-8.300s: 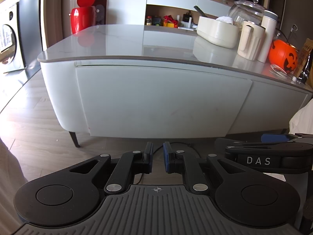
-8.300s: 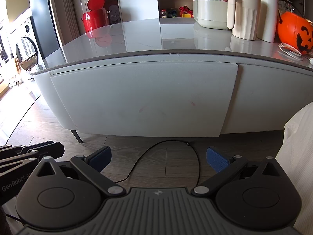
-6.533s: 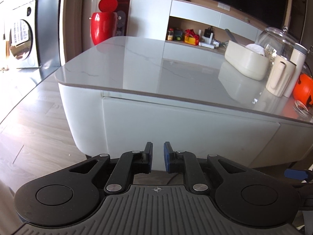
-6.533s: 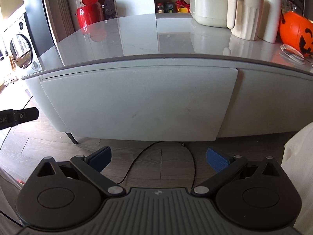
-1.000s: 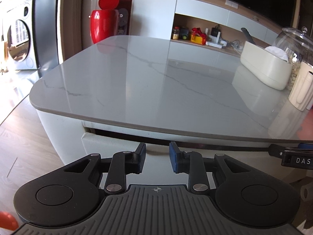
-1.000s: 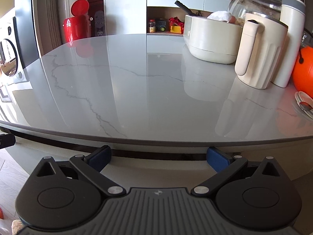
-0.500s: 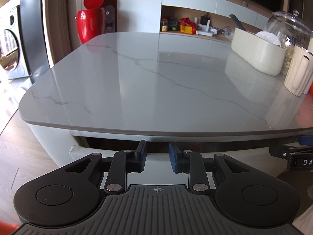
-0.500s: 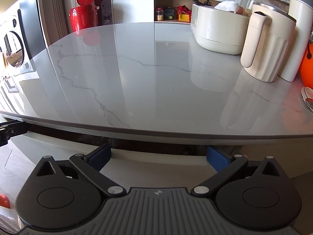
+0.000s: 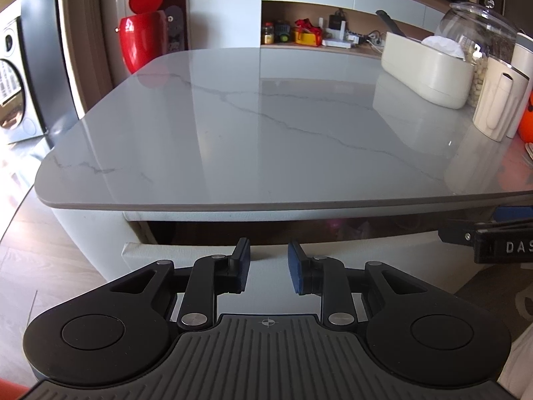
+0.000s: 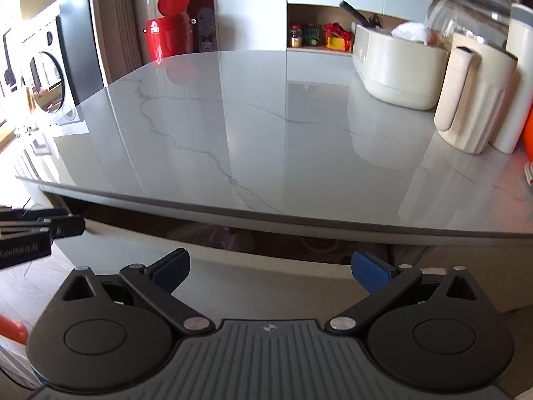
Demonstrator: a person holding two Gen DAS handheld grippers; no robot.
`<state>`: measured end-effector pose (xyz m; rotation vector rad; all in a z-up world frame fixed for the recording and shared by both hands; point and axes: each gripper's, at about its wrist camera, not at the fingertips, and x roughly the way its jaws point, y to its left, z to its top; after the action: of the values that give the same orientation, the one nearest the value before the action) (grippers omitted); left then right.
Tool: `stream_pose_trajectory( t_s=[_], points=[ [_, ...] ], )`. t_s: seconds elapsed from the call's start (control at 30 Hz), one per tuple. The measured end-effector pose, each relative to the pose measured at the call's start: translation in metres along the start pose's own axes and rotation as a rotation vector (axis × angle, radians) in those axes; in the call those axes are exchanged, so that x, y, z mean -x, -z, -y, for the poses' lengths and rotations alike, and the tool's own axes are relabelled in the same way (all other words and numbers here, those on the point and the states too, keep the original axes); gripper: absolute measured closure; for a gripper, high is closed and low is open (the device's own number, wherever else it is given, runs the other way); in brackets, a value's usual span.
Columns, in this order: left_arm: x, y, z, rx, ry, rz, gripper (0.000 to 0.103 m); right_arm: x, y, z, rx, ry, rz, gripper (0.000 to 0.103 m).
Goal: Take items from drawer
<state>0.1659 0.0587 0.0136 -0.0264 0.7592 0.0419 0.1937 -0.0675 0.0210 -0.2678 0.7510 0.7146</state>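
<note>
drawer: the drawer of a marble-topped island stands pulled partly out, its pale front edge just below the overhanging countertop, a dark gap showing between the two.
contents: dim shapes lie in the shadowed opening; what they are is too dark to tell from either view.
left gripper: the left gripper sits over the drawer's front edge, its jaws set narrow and parted, nothing visible between the pads; whether a pad touches the edge cannot be told.
right gripper: the right gripper hangs just in front of the same opening, jaws spread wide and empty, aimed down toward the gap.
step in hand: judged to be the drawer's opening, with the reach inside yet to come; no item is out.
doing it well: the gap looks too shallow for a wide-spread gripper, so the drawer likely wants drawing further out, level and straight; the right gripper would do best to enter under the countertop lip only once the contents are lit and one item is singled out.
risk: fingers could knock the stone edge.
countertop: a cream container, a ribbed cream jug and a glass jar stand at the far right, well apart from the work.
beyond: a red bin by the wall.
</note>
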Motion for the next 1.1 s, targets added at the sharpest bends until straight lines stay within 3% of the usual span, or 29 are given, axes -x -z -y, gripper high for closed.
stream_pose_trajectory(
  t_s=[0.17, 0.37, 0.63, 0.73, 0.87, 1.1],
  points=[
    [-0.001, -0.003, -0.001, 0.019, 0.000, 0.000, 0.076, -0.027, -0.016, 0.004, -0.056, 0.033, -0.046, 0.000],
    [-0.015, -0.020, 0.008, 0.046, 0.032, -0.016, 0.077, -0.032, -0.018, 0.005, -0.049, 0.035, -0.055, 0.000],
    [-0.027, -0.018, 0.013, 0.017, 0.022, -0.033, 0.077, -0.039, -0.022, 0.008, -0.042, 0.041, -0.067, 0.000],
    [-0.027, -0.017, 0.013, -0.008, 0.033, -0.028, 0.077, -0.042, -0.023, 0.014, -0.068, 0.022, -0.076, 0.000],
    [-0.027, -0.019, 0.005, 0.039, 0.067, -0.056, 0.077, -0.046, -0.026, 0.016, -0.064, 0.009, -0.094, 0.000],
    [-0.002, 0.002, 0.001, 0.018, 0.103, -0.103, 0.077, -0.043, -0.024, 0.028, -0.080, -0.073, -0.187, 0.000]
  ],
)
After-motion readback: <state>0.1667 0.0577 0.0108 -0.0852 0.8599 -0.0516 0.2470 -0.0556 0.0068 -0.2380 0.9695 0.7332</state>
